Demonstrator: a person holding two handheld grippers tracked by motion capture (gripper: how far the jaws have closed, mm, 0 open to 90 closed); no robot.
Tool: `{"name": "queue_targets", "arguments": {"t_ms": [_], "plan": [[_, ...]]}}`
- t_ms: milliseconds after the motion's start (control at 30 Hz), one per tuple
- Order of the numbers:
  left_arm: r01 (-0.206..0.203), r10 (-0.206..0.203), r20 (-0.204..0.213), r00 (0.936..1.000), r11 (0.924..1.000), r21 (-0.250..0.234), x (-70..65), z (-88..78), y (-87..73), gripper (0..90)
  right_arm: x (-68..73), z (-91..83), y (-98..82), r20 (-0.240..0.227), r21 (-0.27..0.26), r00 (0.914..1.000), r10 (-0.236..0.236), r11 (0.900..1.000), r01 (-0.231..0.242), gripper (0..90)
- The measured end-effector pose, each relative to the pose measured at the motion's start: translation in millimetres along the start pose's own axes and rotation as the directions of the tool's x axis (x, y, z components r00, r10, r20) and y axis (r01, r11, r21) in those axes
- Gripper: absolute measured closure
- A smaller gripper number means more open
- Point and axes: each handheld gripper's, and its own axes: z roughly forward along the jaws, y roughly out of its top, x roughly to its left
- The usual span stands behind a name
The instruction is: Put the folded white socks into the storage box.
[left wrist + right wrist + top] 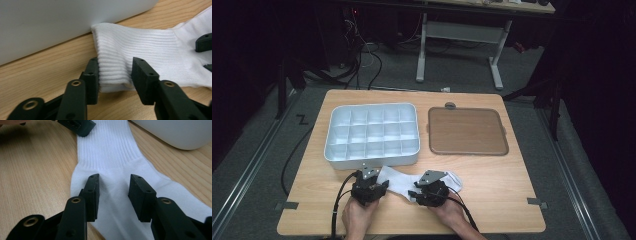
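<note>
White ribbed cotton sock: lies flat on the wooden table, long axis running from left gripper to right gripper. Left jaws pinch its cuff; right jaws half-open, straddling its middle. White compartmented plastic tray just beyond, cells empty; brown tray unloaded.

high view: overhead, facing forward and down on whole tabletop | tool views: low, close, along jaws | shared: white sock, tray wall
</note>
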Motion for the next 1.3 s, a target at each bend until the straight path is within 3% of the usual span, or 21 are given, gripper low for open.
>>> {"name": "queue_targets", "arguments": {"t_ms": [133,167,267,567,700,1067,1300], "plan": [[0.037,-0.038,0.019,0.9991,0.9992,0.012,2.4,-0.3,2.5,70.8,0.0,0.0,-0.1,0.000,0.000,1.0000,-0.001,1.000,0.001,61.2],[0.069,-0.069,0.034,0.9970,0.9973,0.026,4.3,-0.6,4.6,72.8,-0.3,0.3,-0.1,-0.002,-0.003,1.0000,-0.001,1.000,0.001,61.3],[0.094,-0.096,0.050,0.9942,0.9949,0.035,5.8,-0.6,6.0,75.4,-0.6,0.3,-0.1,-0.005,-0.003,1.0000,0.001,1.000,-0.001,61.4],[0.105,-0.107,0.096,0.9895,0.9941,0.028,3.7,-8.3,11.7,79.4,-0.2,0.8,-0.3,-0.004,-0.006,1.0000,0.001,1.000,-0.001,62.2],[0.134,-0.135,0.134,0.9817,0.9908,0.021,1.7,-14.7,20.2,79.4,0.1,1.2,0.0,-0.004,-0.007,1.0000,0.001,1.000,-0.001,62.3],[0.121,-0.121,0.197,0.9730,0.9926,0.013,-12.8,-26.0,37.4,79.5,0.8,4.0,2.4,-0.007,-0.007,1.0000,-0.002,1.000,0.002,62.8],[0.118,-0.117,0.251,0.9610,0.9929,0.012,-24.4,-33.7,47.3,79.7,2.4,9.1,7.6,-0.017,-0.006,0.9999,0.003,1.000,-0.003,63.5]]}}
